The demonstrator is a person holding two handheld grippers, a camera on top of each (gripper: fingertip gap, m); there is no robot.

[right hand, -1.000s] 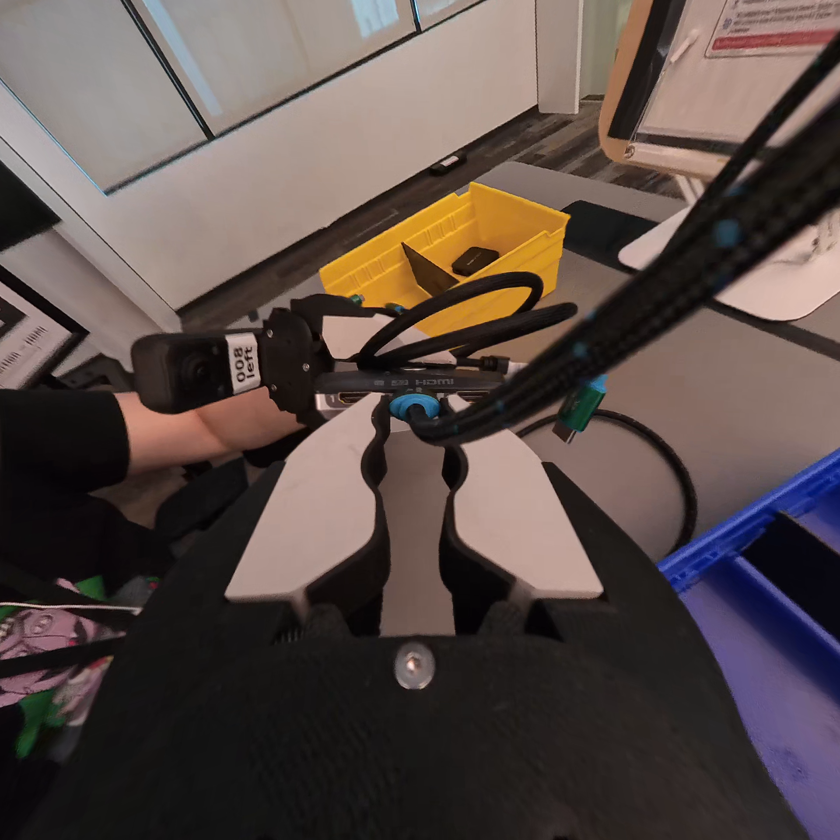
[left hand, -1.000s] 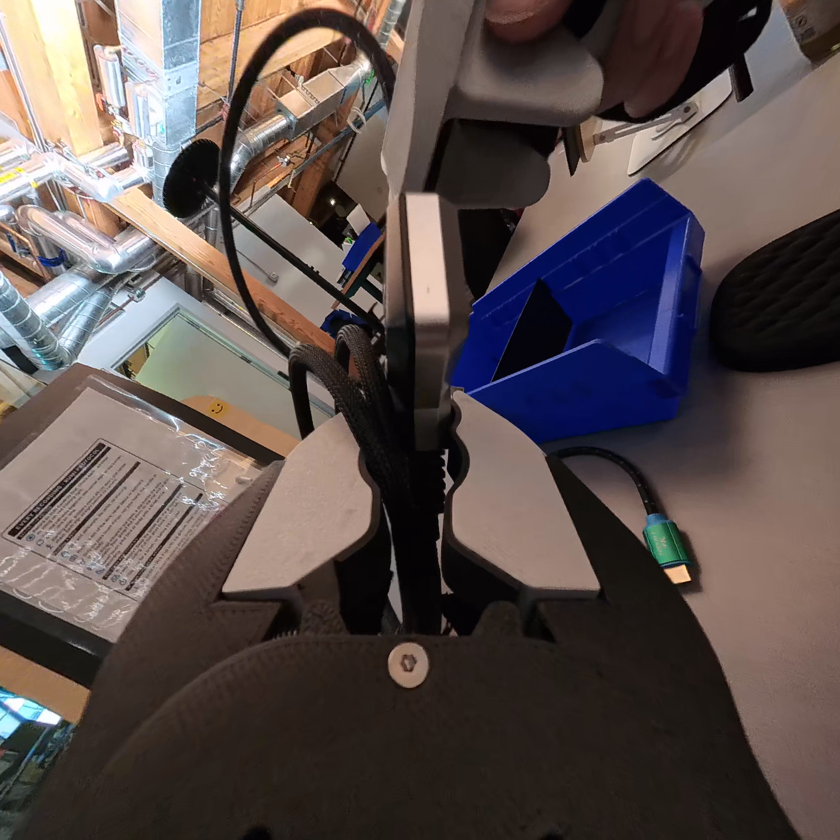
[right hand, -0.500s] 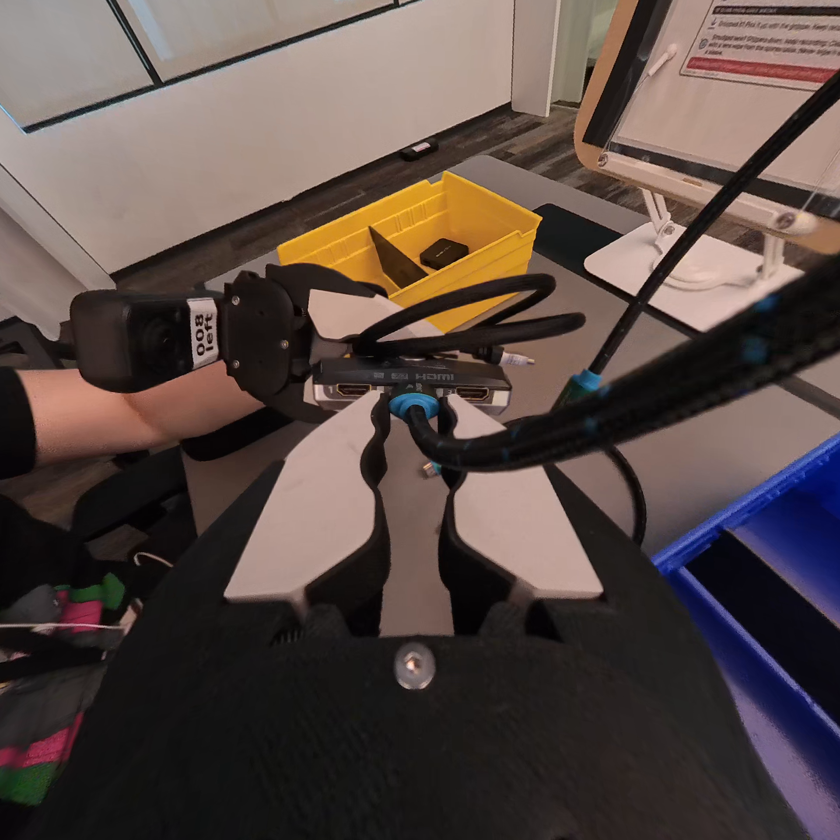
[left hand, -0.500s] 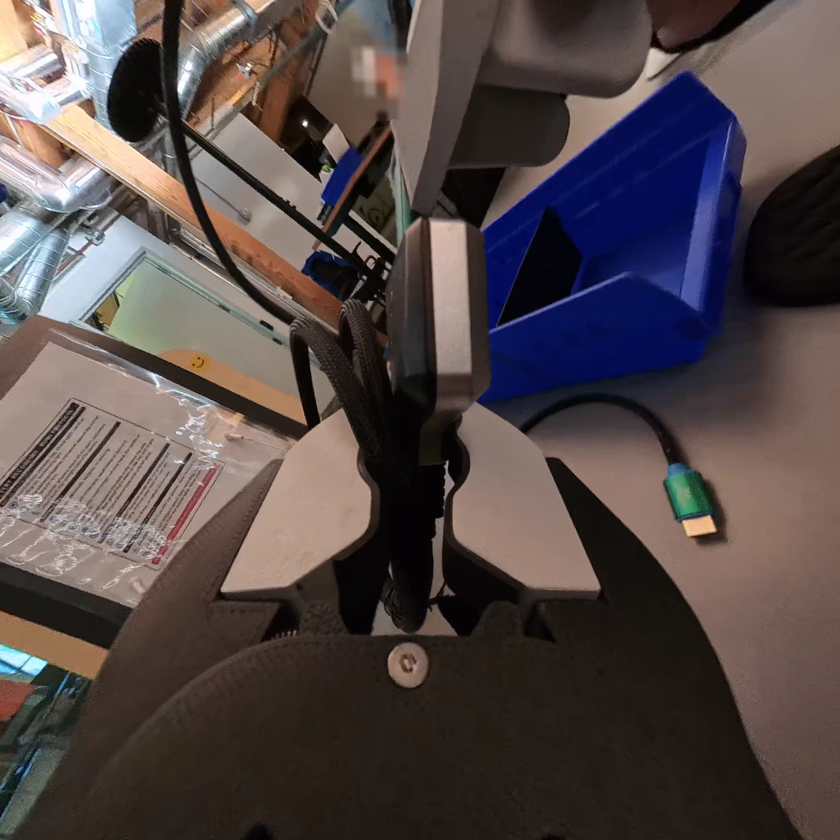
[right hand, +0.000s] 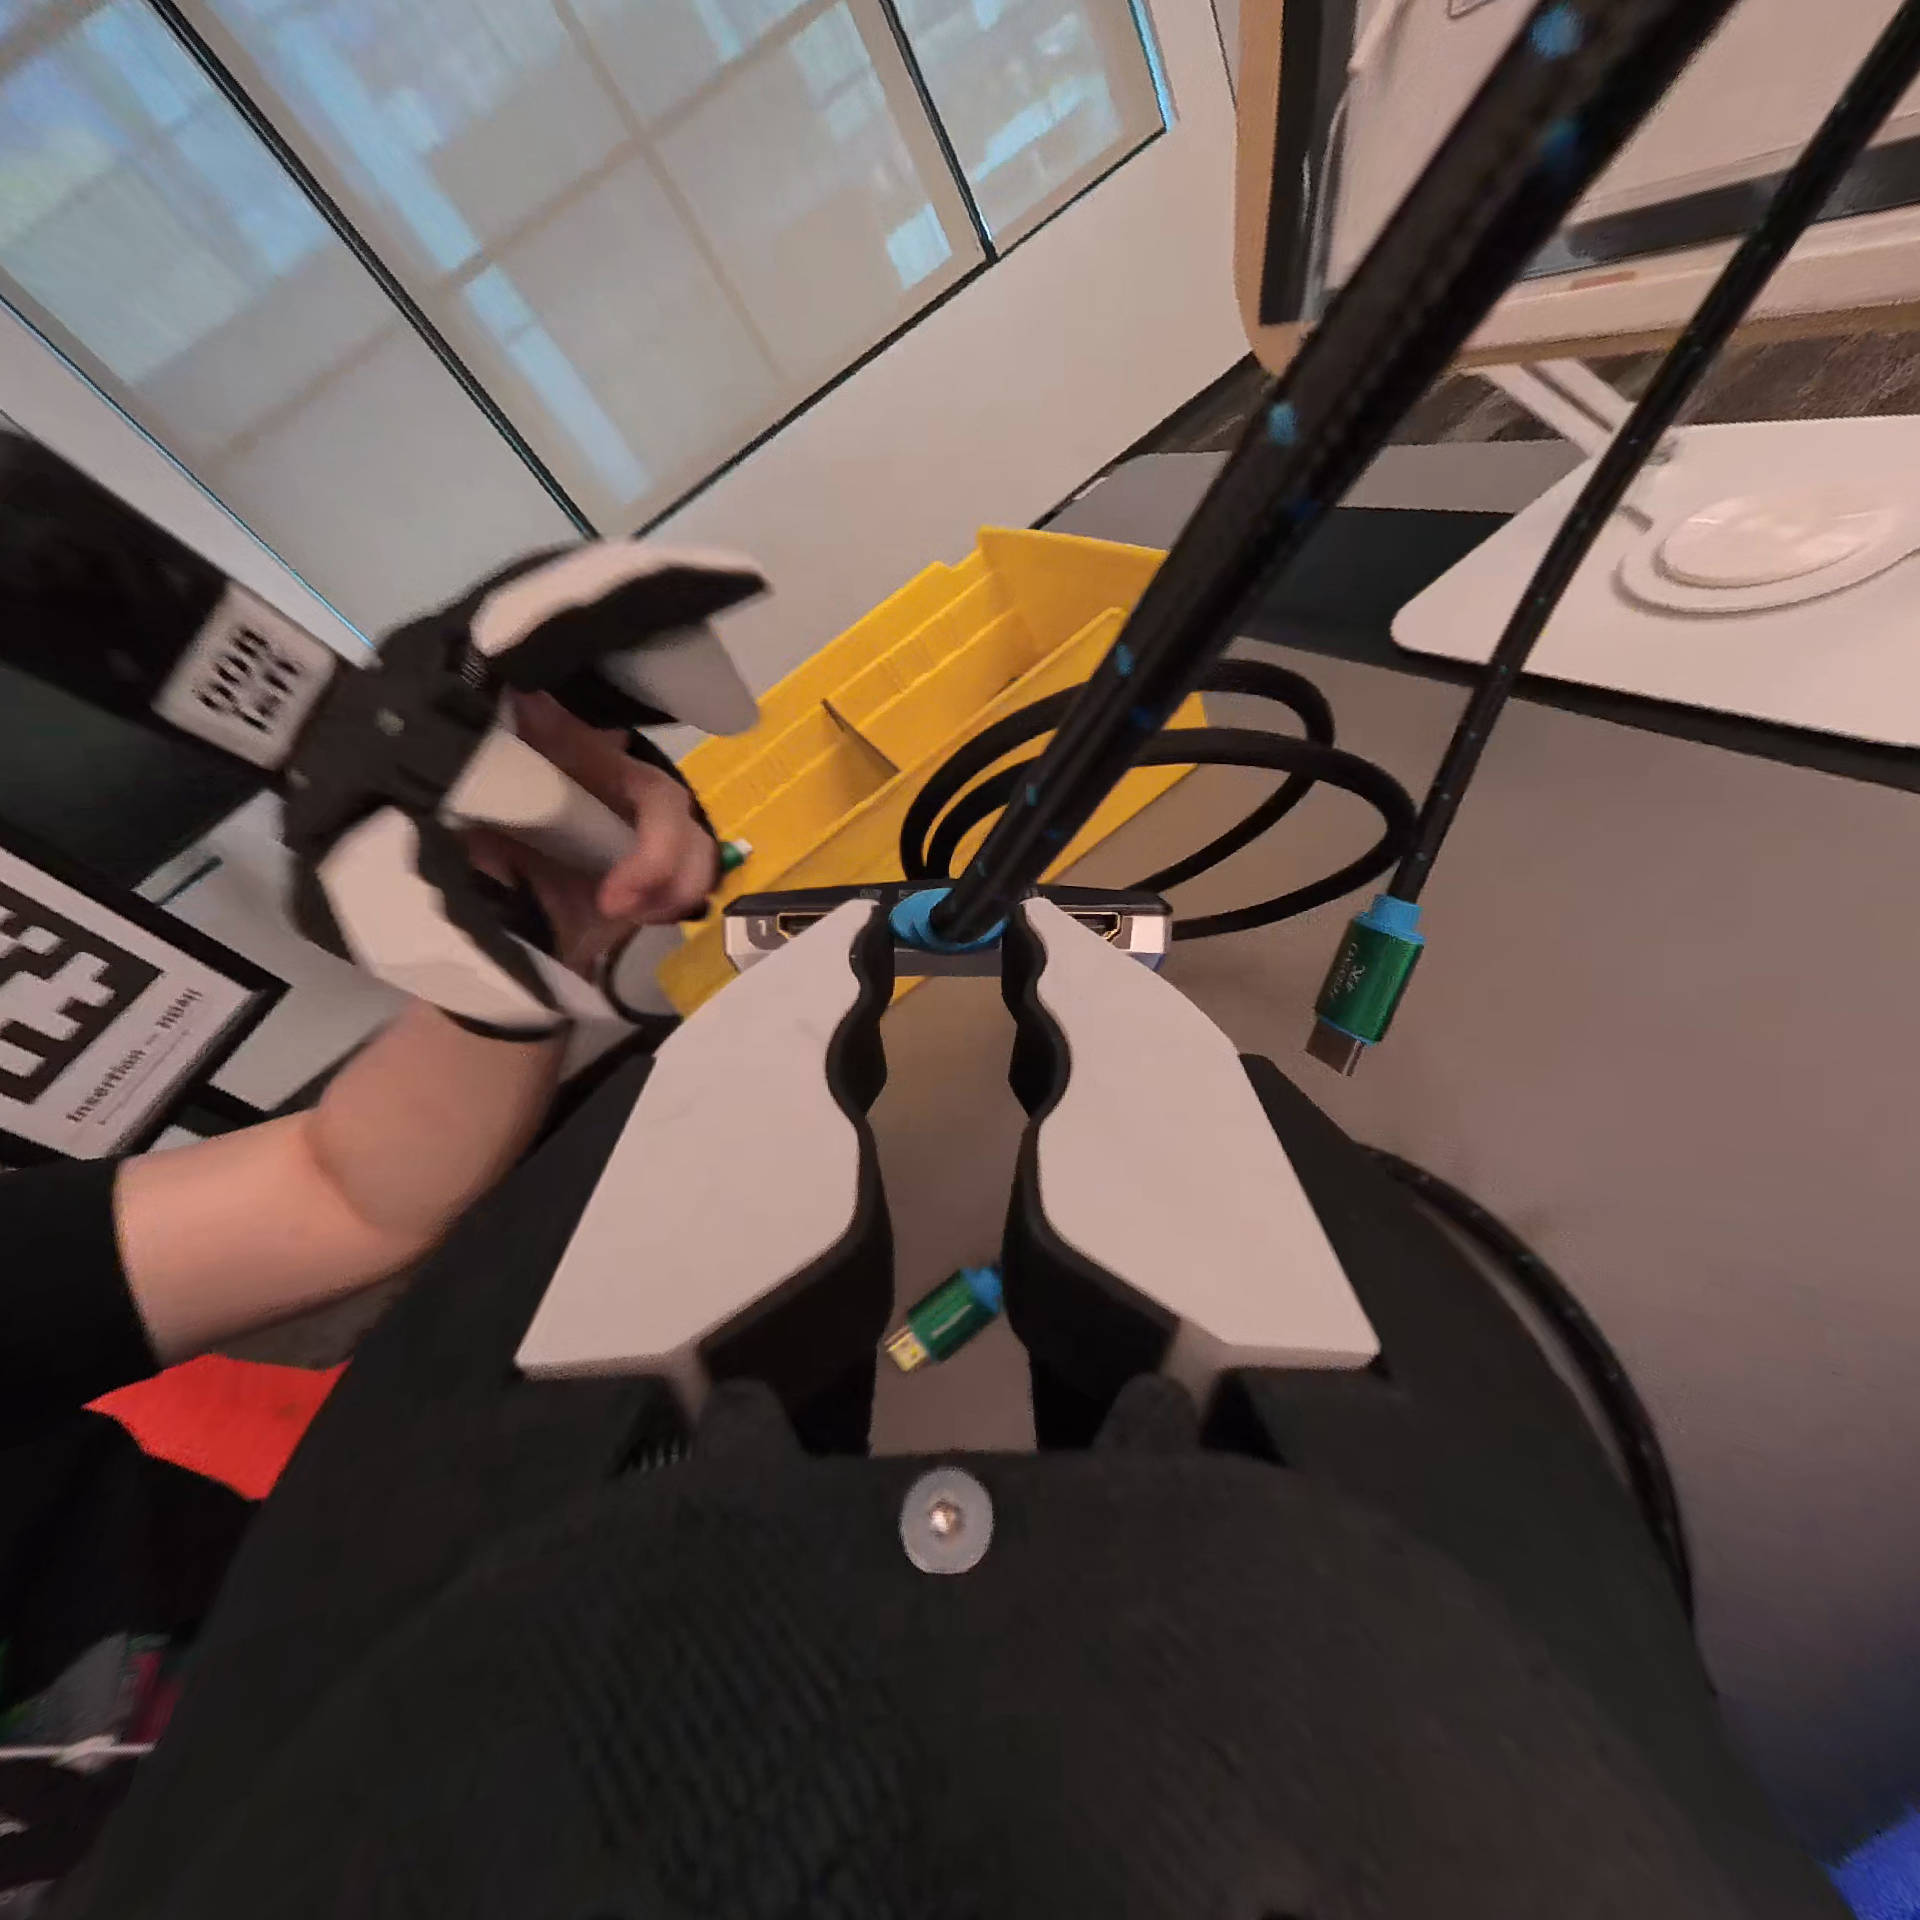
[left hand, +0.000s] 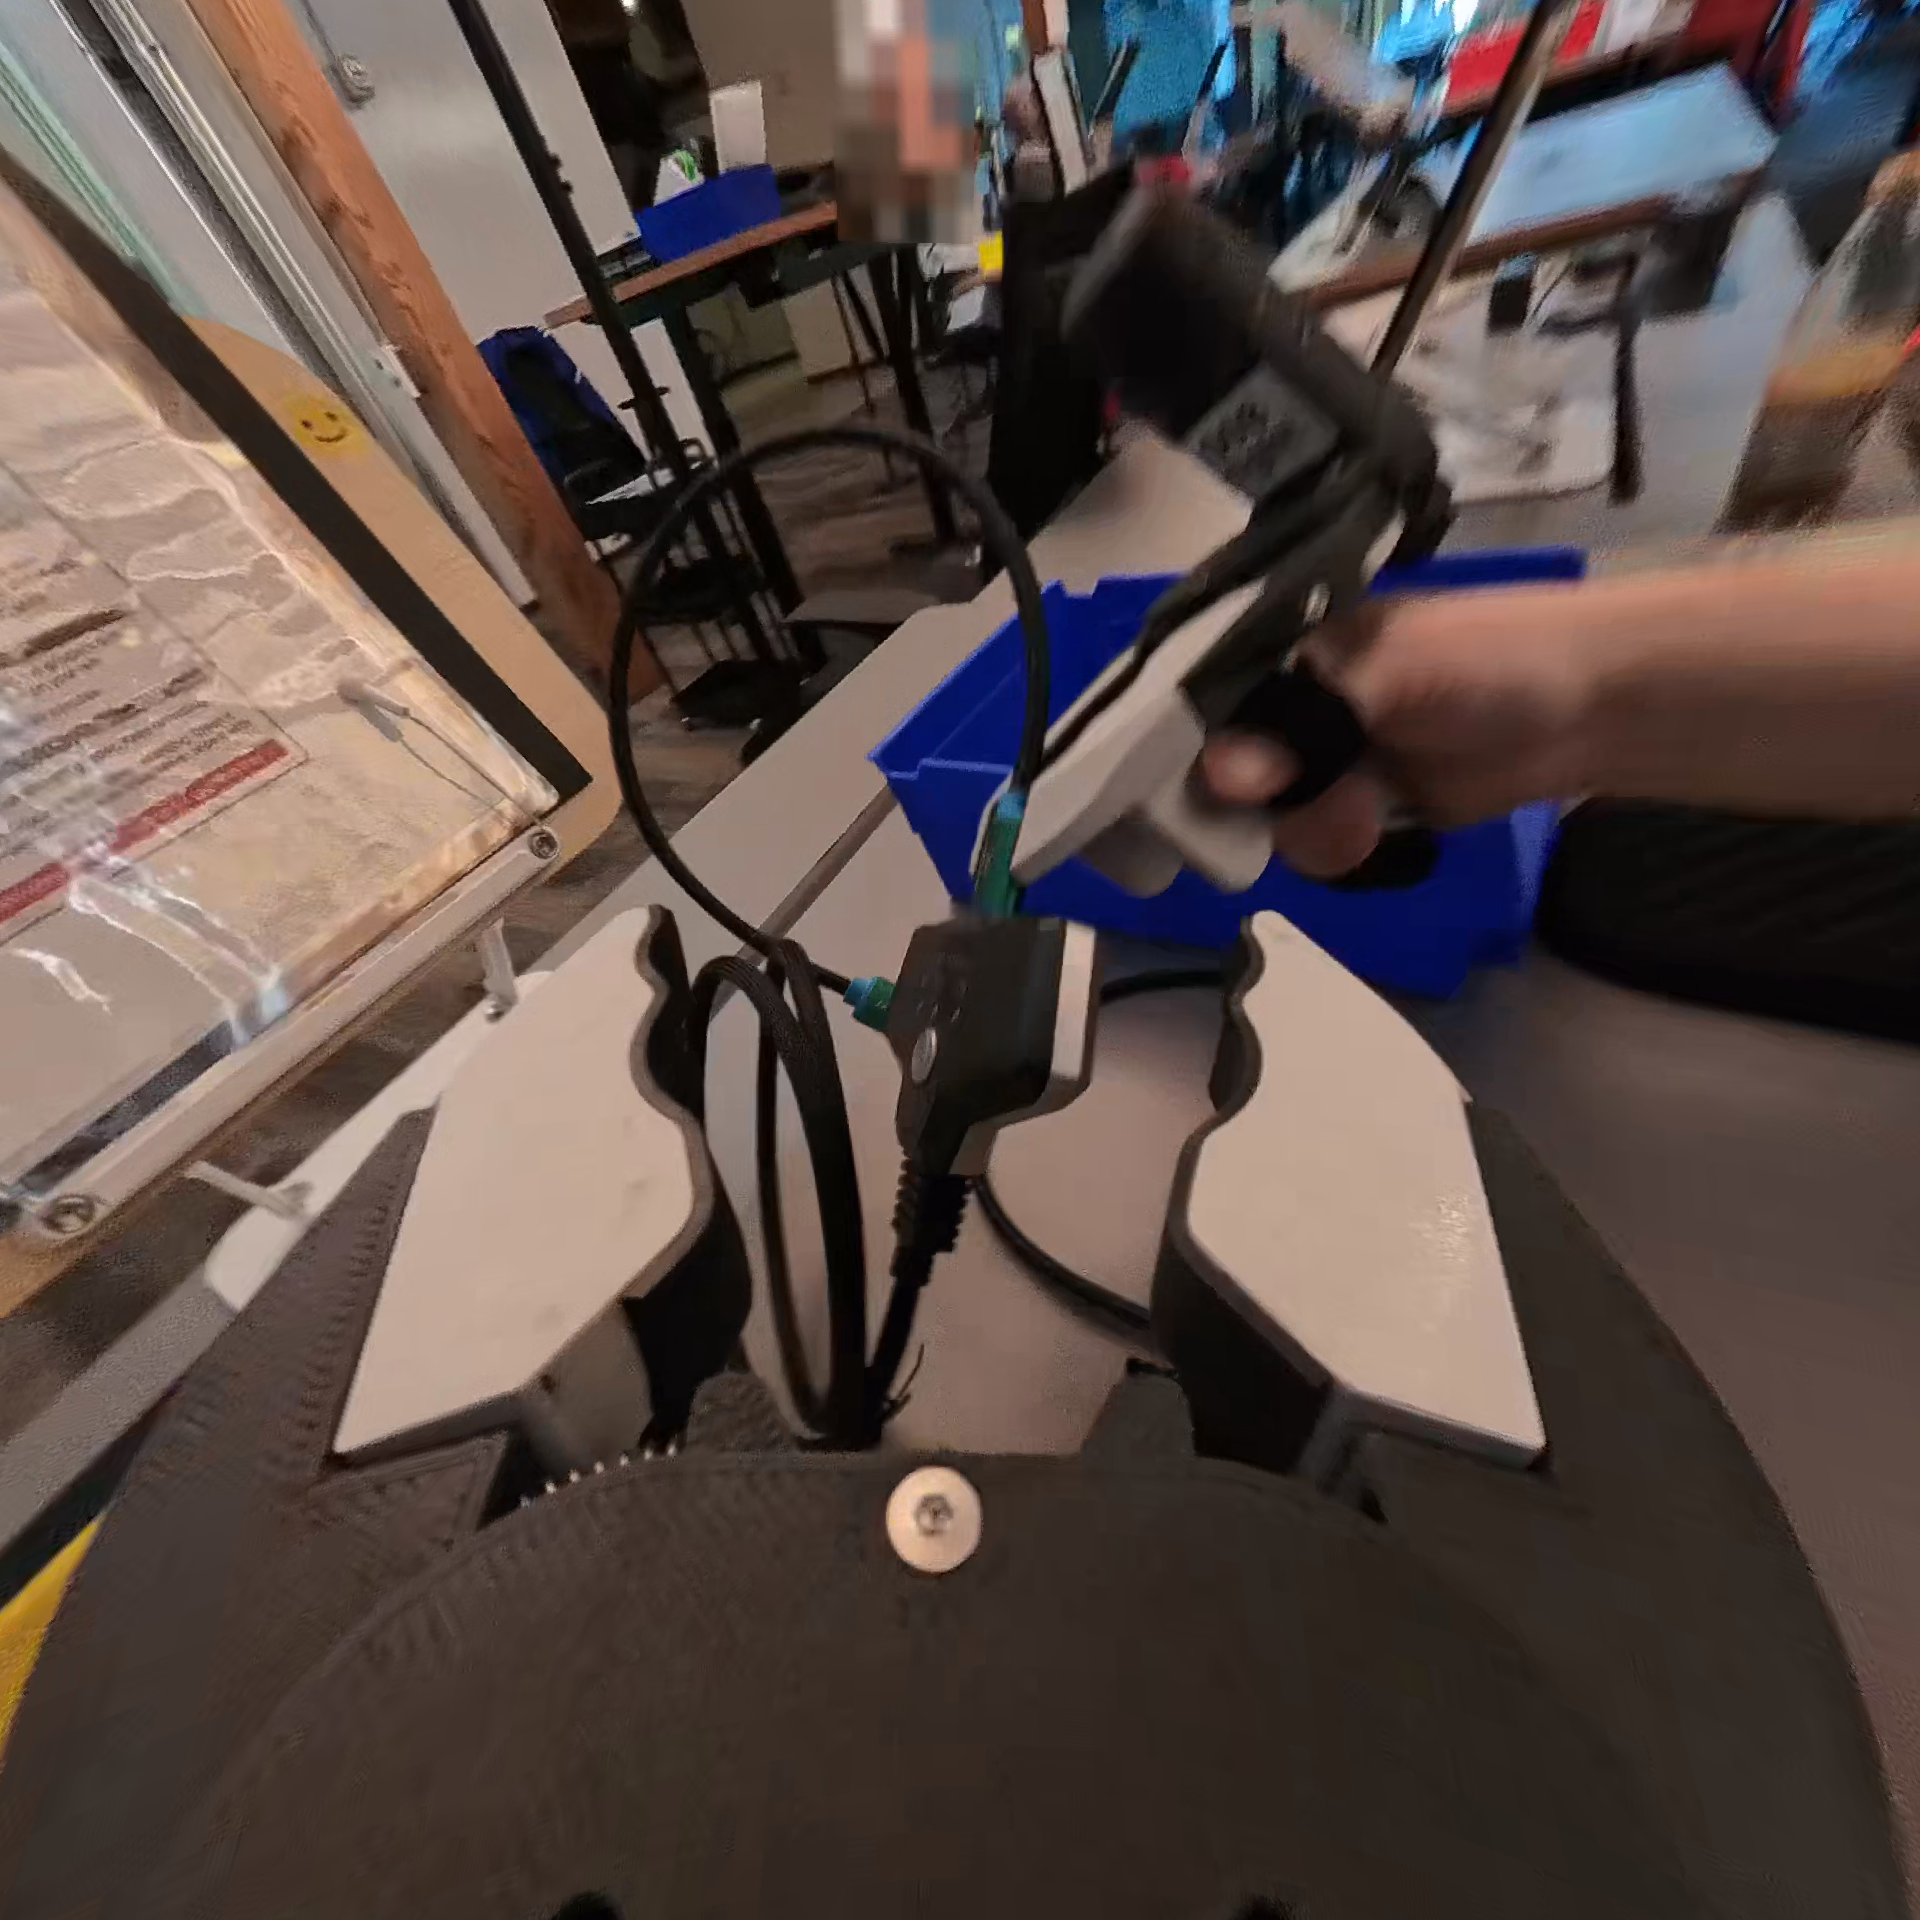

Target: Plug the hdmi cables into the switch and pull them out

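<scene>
The left gripper (left hand: 945,1049) is wide open around the switch (left hand: 977,1029), while the right gripper (right hand: 940,935) pinches its plugged connector (right hand: 940,925).

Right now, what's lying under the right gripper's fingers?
A loose green HDMI plug lies on the grey table, seen through the gap between the right gripper's fingers. Its cable and the table beneath the gripper body are covered.
</scene>
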